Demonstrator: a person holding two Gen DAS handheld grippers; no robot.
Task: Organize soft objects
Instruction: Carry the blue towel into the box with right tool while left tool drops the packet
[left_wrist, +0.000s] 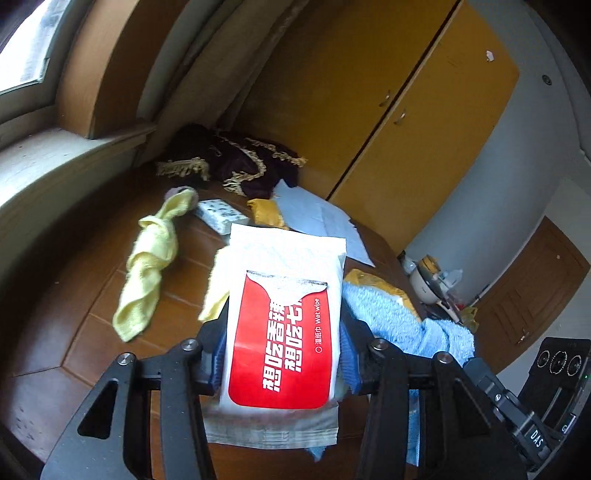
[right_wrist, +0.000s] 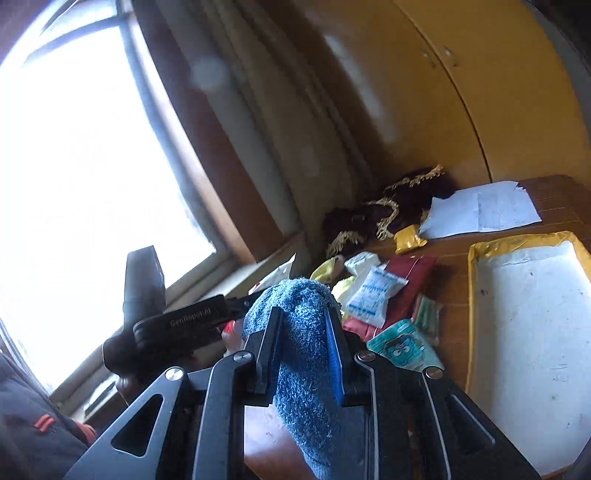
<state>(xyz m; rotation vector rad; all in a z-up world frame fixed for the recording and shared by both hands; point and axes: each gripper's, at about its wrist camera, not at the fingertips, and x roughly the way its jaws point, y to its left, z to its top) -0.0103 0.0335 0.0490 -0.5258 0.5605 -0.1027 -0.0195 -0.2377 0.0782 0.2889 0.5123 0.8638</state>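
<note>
In the left wrist view my left gripper (left_wrist: 284, 343) is shut on a red-and-white wet wipe pack (left_wrist: 284, 325), held upright above the wooden table (left_wrist: 74, 325). A crumpled yellow towel (left_wrist: 147, 273) lies to its left. A light blue towel (left_wrist: 399, 321) lies to the right of the pack. In the right wrist view my right gripper (right_wrist: 303, 325) is shut on a blue terry towel (right_wrist: 306, 369), which bulges above the fingers and hangs below them. The left gripper's black body (right_wrist: 177, 317) shows at the left of that view, near the window.
A dark fringed cloth (left_wrist: 236, 162), a tissue pack (left_wrist: 218, 214), a small yellow packet (left_wrist: 266, 212) and white papers (left_wrist: 321, 218) lie at the far side. A big yellow-edged padded mailer (right_wrist: 528, 332), a red pouch (right_wrist: 410, 280) and a green packet (right_wrist: 399, 347) sit on the right. A yellow wardrobe (left_wrist: 406, 92) stands behind.
</note>
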